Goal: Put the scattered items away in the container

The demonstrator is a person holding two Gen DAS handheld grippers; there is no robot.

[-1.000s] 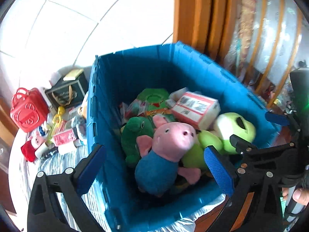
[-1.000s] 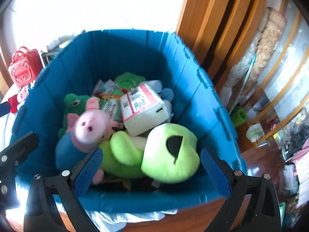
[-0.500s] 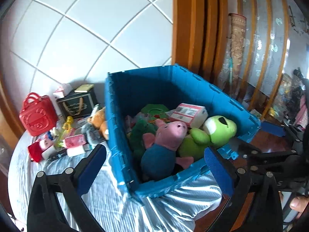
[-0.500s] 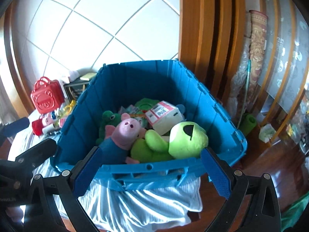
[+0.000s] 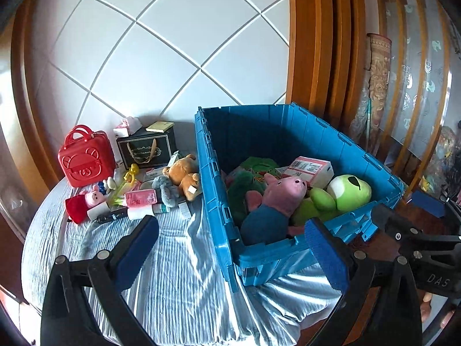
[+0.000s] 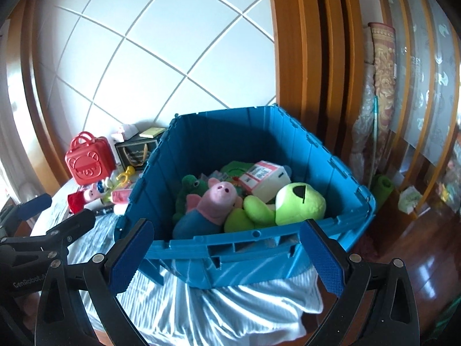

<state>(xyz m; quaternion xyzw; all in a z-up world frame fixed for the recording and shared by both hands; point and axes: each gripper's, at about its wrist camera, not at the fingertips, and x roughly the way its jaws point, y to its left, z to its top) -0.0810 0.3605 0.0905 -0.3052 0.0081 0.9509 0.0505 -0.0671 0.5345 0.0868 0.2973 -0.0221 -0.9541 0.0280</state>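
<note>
Table (image 5: 178, 297) under a pale blue striped cloth carried everything, set against a white tiled wall (image 5: 161, 57). Blue crate (image 5: 214, 201), lid off, stood on the right part of the table, its near corner at the cloth's edge. Inside, heaped: a lime-green plush (image 5: 343, 193) against the right wall, a pink pig plush in a blue body (image 5: 276, 201) touching it on the left, a dark green frog plush (image 6: 188, 190) behind the pig, and a white-and-red packet (image 5: 312, 168) lying tilted on top toward the back.

Left gripper (image 5: 230, 248) hung near the crate's front left corner, fingers spread wide, nothing between the blue pads (image 5: 138, 253). Right gripper (image 6: 226, 255) hung in front of the crate's near wall, likewise spread wide and empty; each tool showed at the edge of the other's view.

Loose things lay left of the crate, on the cloth. A red pig-faced case (image 5: 85, 158) stood upright at the far left, a black gift box (image 5: 147, 150) just beside it toward the wall, a small yellow pad (image 5: 160, 127) on top. A brown teddy (image 5: 184, 176) lay nearest the crate, close to its left wall; whether it touched could not be told. A grey plush (image 5: 164, 189) was pressed against the teddy, a pink packet (image 5: 139, 197) beside that, a small pig doll in red (image 5: 79, 207) at the outer end, and a yellow plastic toy (image 5: 128, 178) among them. Smaller tubes and packets in front were too small to identify.
</note>
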